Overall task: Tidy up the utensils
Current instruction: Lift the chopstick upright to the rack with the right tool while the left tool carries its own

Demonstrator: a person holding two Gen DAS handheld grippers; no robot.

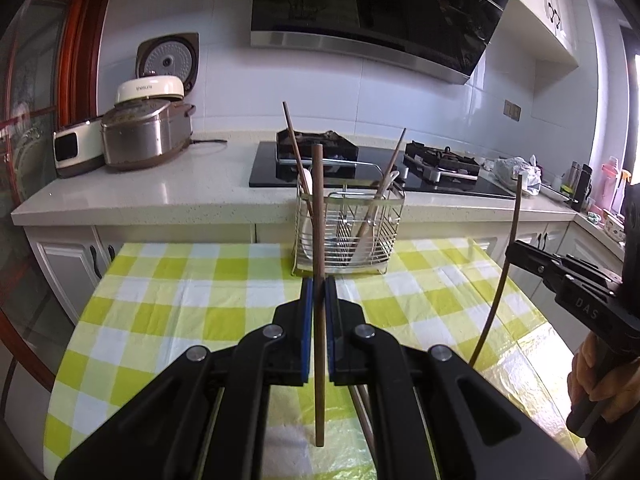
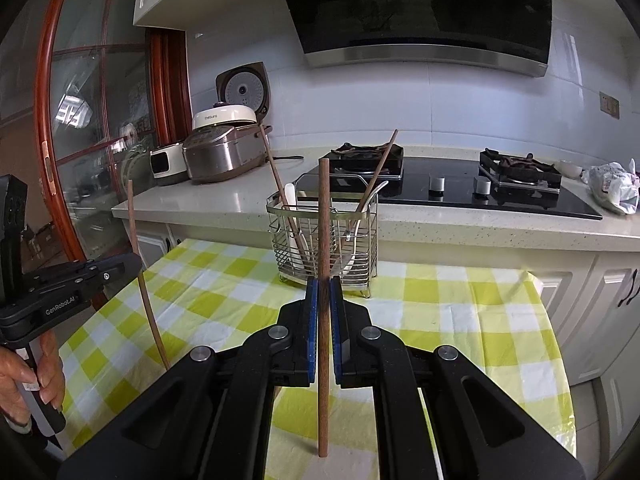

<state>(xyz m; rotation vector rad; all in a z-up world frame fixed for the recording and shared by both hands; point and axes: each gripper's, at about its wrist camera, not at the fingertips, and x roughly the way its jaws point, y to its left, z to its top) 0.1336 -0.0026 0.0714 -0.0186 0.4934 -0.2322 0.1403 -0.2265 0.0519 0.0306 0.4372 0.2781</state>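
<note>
My left gripper (image 1: pixel 319 282) is shut on a brown wooden chopstick (image 1: pixel 318 216) that stands upright between its blue pads. My right gripper (image 2: pixel 323 282) is likewise shut on a second upright chopstick (image 2: pixel 323 224). Each gripper shows in the other's view: the right gripper (image 1: pixel 510 250) at the right edge, the left gripper (image 2: pixel 136 264) at the left edge. Ahead, at the far edge of the table, a wire utensil basket (image 1: pixel 348 224) (image 2: pixel 324 240) holds two leaning chopsticks and white spoons. Both held chopsticks hang above the checked cloth, short of the basket.
The table wears a green-and-white checked cloth (image 1: pixel 200 304) (image 2: pixel 440 304). Behind it runs a white counter (image 1: pixel 160 188) with rice cookers (image 1: pixel 144 136), a black gas hob (image 2: pixel 460 188) and a crumpled bag (image 2: pixel 612 188). A person's hands hold the gripper handles at the frame edges.
</note>
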